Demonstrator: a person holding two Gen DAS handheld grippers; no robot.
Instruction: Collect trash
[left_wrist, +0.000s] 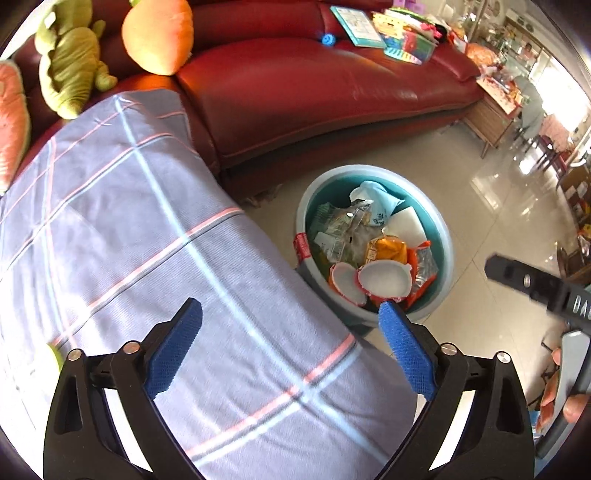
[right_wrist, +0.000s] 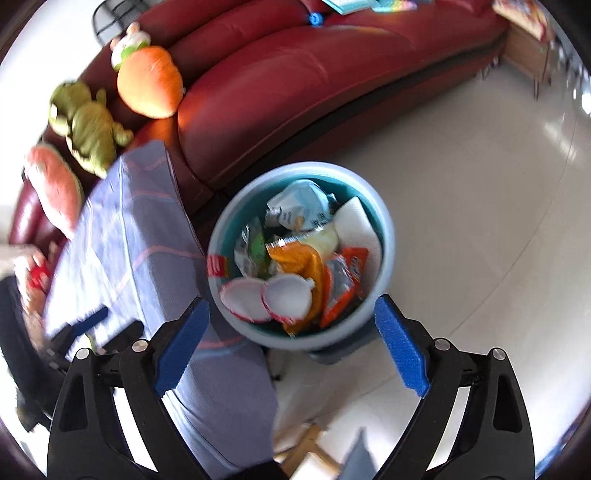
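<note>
A round teal bin (left_wrist: 441, 236) (right_wrist: 384, 221) stands on the floor beside a table under a checked lilac cloth (left_wrist: 147, 240) (right_wrist: 147, 236). It holds several wrappers, white paper and two white cup lids (left_wrist: 384, 278) (right_wrist: 286, 293). My left gripper (left_wrist: 291, 343) is open over the cloth's right edge, nothing between its blue pads. My right gripper (right_wrist: 291, 332) hangs open just above the bin's near rim, empty. In the left wrist view, part of the right gripper's black body (left_wrist: 535, 284) shows at the right edge.
A dark red leather sofa (left_wrist: 314, 85) (right_wrist: 314, 74) curves behind the bin, with plush toys (left_wrist: 70, 70) (right_wrist: 88, 129) at its left and books and toys (left_wrist: 388, 29) at its right. A wooden side table (left_wrist: 491, 118) stands past the sofa. Glossy tiled floor (right_wrist: 480, 221) spreads to the right.
</note>
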